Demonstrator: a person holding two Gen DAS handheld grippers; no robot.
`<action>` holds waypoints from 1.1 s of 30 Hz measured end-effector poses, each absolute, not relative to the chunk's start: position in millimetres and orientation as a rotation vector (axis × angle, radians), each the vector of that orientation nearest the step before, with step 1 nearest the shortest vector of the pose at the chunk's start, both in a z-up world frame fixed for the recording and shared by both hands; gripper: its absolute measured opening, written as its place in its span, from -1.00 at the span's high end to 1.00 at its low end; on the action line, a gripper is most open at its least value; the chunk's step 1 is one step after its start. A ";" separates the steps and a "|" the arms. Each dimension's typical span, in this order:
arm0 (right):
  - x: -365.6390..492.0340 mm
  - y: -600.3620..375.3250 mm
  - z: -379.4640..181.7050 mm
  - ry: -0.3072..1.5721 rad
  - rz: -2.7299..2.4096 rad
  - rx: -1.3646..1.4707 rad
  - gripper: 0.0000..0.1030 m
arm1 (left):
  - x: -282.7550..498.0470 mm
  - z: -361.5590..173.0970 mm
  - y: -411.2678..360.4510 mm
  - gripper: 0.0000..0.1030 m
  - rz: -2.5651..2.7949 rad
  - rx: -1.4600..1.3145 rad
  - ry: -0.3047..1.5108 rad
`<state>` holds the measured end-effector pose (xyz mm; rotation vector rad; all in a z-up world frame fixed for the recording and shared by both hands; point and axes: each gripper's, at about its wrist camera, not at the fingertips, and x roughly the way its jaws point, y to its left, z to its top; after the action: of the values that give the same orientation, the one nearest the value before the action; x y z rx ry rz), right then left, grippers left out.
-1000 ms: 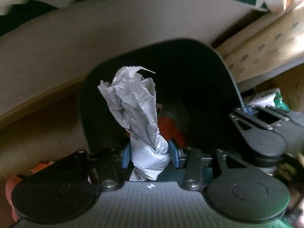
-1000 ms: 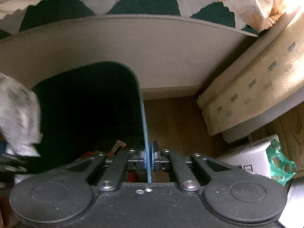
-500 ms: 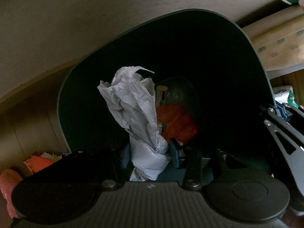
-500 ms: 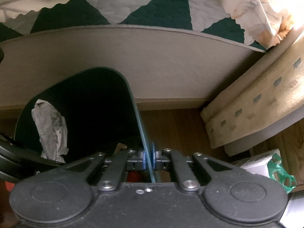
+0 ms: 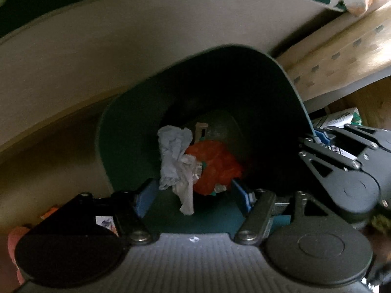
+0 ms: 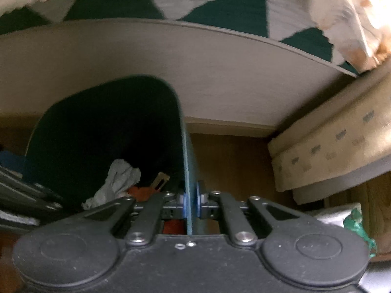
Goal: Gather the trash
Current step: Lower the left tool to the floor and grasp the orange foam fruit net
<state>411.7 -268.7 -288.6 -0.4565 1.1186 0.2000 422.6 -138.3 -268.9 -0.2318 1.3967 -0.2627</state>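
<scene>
Crumpled paper now loose in bin, out of opening left tongs; right tongs pinching bin wall as before

Ahead of the claw, the dark green plastic bin looks smooth and matt inside. In it lies a crumpled, creased white paper wad against thin, glossy orange plastic film. Beyond the bin stands a matt grey-beige board; right of it, warm-toned wooden flooring shows grain.
</scene>
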 end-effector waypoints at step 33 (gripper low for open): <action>402.5 -284.5 -302.5 1.319 0.158 -0.649 0.94 | 404.7 -328.6 -15.1 -0.30 0.007 -0.206 1.510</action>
<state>402.5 -284.5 -302.5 -0.6493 1.3193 0.1585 404.7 -15.1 -328.6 -0.2056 1.5100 0.0068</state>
